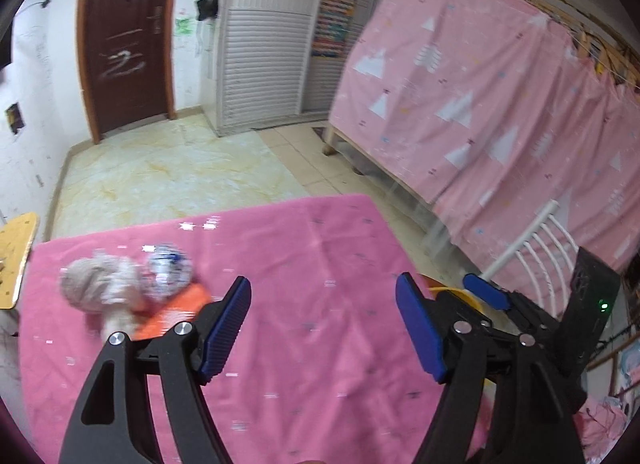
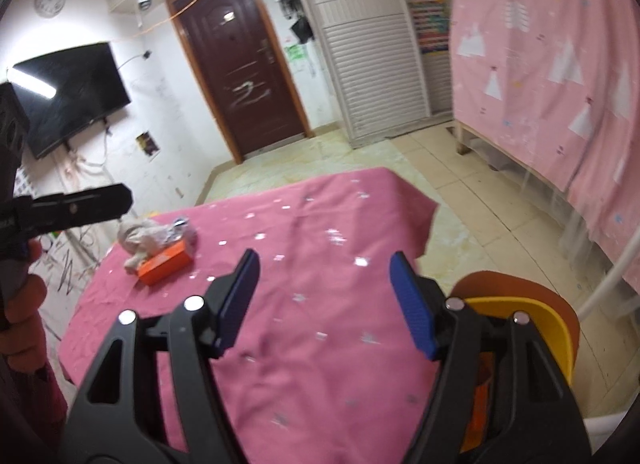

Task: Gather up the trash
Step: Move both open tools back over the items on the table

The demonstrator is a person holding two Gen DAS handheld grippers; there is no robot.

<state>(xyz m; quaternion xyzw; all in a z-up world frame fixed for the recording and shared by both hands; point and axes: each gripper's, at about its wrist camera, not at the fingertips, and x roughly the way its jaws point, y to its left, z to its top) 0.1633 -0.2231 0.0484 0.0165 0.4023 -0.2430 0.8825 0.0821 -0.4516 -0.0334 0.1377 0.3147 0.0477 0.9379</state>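
Both pairs of jaws stand apart and hold nothing. The trash pile [image 1: 128, 292], namely a crumpled tissue, a foil ball and an orange box [image 2: 165, 262], lies on the counter [image 1: 320, 264] ahead and left of both. The left gripper [image 1: 322, 328] seems nearer than the right gripper [image 2: 324, 304].

Home bedroom: curtained bunk bed [image 1: 500, 104], louvred wardrobe [image 2: 372, 44], wall television [image 2: 68, 92].
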